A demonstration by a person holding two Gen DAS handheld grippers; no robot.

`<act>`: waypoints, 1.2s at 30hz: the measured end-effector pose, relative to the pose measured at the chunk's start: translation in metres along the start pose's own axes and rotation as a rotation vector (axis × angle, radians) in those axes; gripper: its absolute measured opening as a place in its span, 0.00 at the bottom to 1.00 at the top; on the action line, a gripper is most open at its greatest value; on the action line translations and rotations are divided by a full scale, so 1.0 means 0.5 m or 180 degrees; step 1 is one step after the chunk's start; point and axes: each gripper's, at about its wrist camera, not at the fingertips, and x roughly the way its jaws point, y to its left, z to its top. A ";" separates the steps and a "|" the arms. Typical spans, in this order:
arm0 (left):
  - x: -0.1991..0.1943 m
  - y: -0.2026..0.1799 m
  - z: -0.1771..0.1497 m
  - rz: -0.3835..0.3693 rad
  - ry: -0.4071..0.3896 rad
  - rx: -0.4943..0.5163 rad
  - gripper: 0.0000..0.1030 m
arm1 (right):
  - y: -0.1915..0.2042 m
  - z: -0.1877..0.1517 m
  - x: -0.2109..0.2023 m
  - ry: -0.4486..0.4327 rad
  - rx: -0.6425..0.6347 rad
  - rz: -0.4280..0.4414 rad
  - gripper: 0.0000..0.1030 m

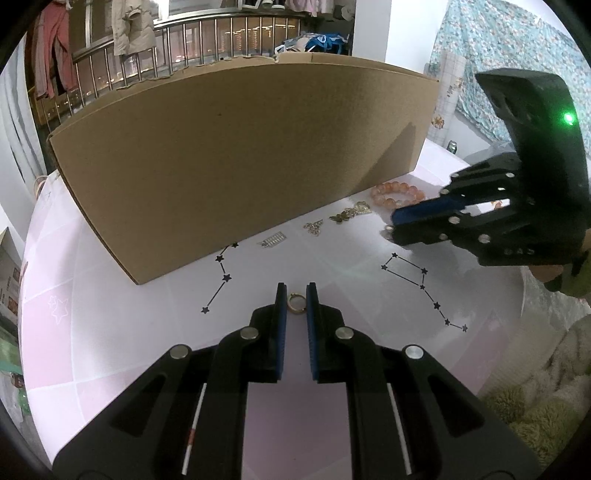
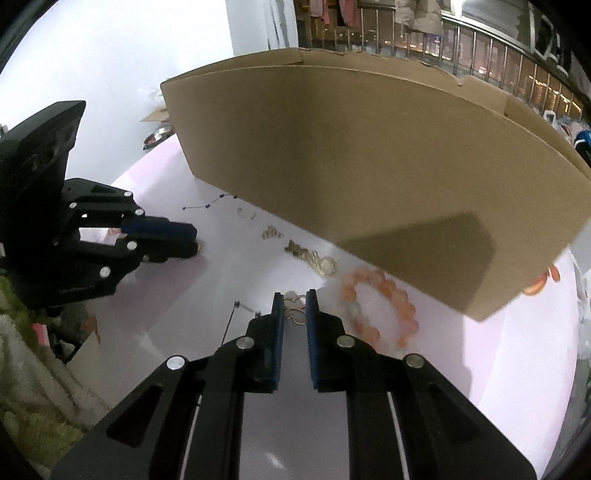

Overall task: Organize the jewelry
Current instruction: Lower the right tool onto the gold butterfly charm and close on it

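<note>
Okay: gold ring (image 1: 296, 303) sits on the pink table (image 1: 110, 295) between my left gripper (image 1: 296, 295) pads, jaws nearly closed on it. Right gripper (image 2: 295, 301) pinches a gold charm (image 2: 295, 314), beside the orange bead bracelet (image 2: 380, 310), cardboard box (image 2: 369, 177) behind.

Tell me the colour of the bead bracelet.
Translucent orange-pink bead bracelet; clearest in the right wrist view.

Cardboard box (image 1: 240, 162) stands upright before me on pink tabletop (image 1: 122, 332) printed with star constellations (image 1: 424, 284). Behind box: metal railing (image 1: 147, 55), hanging clothes (image 1: 129, 26). Patterned cloth (image 1: 491, 55) far right.
</note>
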 end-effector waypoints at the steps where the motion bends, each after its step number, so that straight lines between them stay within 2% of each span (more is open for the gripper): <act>1: -0.001 0.000 -0.001 0.0001 0.0000 0.0001 0.09 | 0.000 -0.001 0.000 0.0001 0.0015 0.0000 0.10; 14: -0.005 0.005 0.001 -0.0025 -0.0002 -0.0045 0.09 | -0.006 -0.027 -0.020 -0.0053 0.0186 -0.0058 0.09; 18: -0.004 0.001 0.002 -0.0013 0.0000 -0.0041 0.09 | -0.016 -0.024 -0.007 -0.0003 0.0321 0.0034 0.09; 30: -0.005 -0.002 0.001 -0.0013 0.0002 -0.0044 0.09 | 0.009 -0.021 0.000 0.0015 0.0278 0.0252 0.09; 36: -0.005 -0.002 0.001 -0.0011 0.0001 -0.0048 0.09 | 0.021 -0.017 -0.001 -0.0014 0.0207 0.0228 0.10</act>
